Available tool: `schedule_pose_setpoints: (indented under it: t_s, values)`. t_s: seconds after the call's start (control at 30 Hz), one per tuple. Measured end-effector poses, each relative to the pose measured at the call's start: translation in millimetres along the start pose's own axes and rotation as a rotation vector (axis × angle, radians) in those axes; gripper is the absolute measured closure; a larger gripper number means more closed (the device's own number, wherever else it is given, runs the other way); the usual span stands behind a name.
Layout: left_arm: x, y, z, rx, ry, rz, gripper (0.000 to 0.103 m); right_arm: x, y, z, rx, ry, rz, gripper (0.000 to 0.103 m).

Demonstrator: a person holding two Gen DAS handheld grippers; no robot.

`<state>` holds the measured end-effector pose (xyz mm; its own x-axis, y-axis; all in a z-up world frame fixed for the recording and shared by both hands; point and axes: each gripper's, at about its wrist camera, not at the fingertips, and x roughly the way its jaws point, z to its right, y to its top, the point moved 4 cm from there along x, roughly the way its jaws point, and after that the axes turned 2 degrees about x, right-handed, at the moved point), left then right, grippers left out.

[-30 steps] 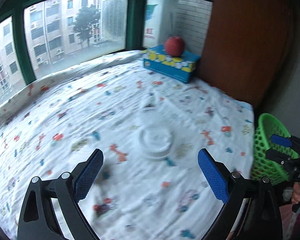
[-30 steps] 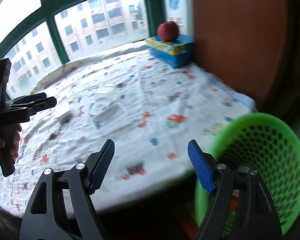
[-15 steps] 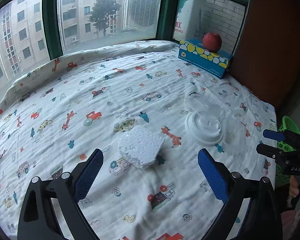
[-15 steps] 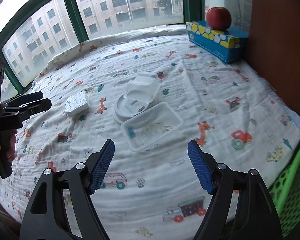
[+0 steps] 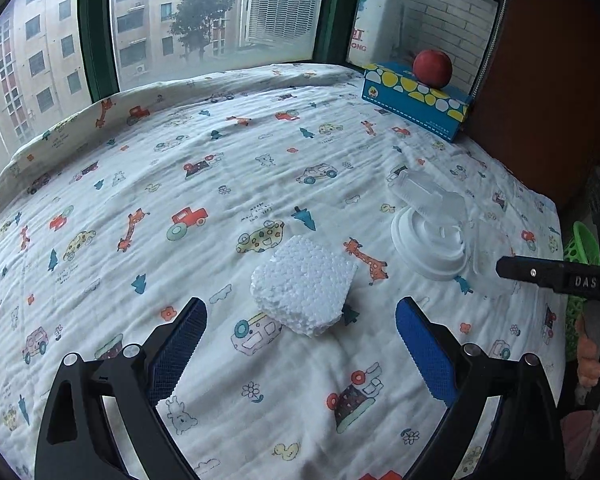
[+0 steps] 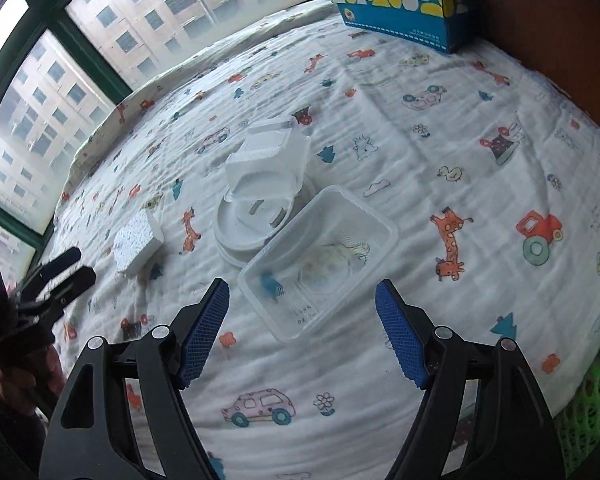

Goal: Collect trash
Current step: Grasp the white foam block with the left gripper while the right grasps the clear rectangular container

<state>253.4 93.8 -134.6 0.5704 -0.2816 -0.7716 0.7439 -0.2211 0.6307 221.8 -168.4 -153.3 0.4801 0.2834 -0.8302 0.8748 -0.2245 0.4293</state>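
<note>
A white foam chunk [image 5: 305, 290] lies on the printed sheet just ahead of my open left gripper [image 5: 301, 342], nothing between the blue pads. A white round lid [image 5: 431, 242] with a small clear box [image 5: 423, 194] on it lies to the right. In the right wrist view a clear rectangular tray [image 6: 319, 258] rests against the round lid [image 6: 248, 226] and clear box [image 6: 270, 166]. My right gripper [image 6: 301, 330] stands open just short of the tray's near corner. The foam chunk [image 6: 136, 244] lies left of them. The green basket [image 6: 595, 396] peeks in at the lower right.
A blue tissue box [image 5: 415, 100] with a red apple [image 5: 431, 68] on top stands at the far right by a brown panel. Windows run along the back. The sheet's edge drops off at the right beside the green basket [image 5: 579, 268]. A hand holds each gripper.
Both grippers swung away from the basket side and came down toward the sheet. The foam chunk now sits close before the left one, the clear tray before the right one.
</note>
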Motion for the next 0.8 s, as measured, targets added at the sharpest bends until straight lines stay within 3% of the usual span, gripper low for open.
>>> schedule_pose_setpoints:
  t_s: [0.2,0.3,0.37,0.43,0.47,0.57,0.73,0.8]
  values:
    - [8.0,1.8,0.9,0.043,-0.009,-0.02,0.011,18.2,8.4,7.3,0.134,-0.066,-0.016,0.028]
    - [12.9,4.5,2.7,0.074,-0.016,-0.028,0.011,19.7,10.0,5.1,0.13,-0.119,-0.003,0.036]
    - [17.4,4.9,4.0,0.089,-0.03,-0.042,0.011,20.0,9.8,4.3,0.126,-0.133,0.0,0.051]
    - [24.0,6.2,3.6,0.1,-0.027,-0.053,0.011,20.0,8.3,4.2,0.117,-0.142,0.001,0.057]
    - [26.4,6.0,3.9,0.103,-0.036,-0.058,0.011,19.2,7.7,4.5,0.106,-0.151,0.004,0.065]
    - [35.6,7.4,5.8,0.121,-0.043,-0.078,0.011,17.6,4.8,8.7,0.107,-0.141,0.002,0.073]
    - [49.3,10.7,9.4,0.128,-0.062,-0.102,0.012,9.7,2.9,10.2,0.112,-0.114,0.017,0.071]
    - [54.2,11.7,10.2,0.128,-0.067,-0.109,0.018,6.4,5.4,11.0,0.135,-0.099,0.025,0.057]
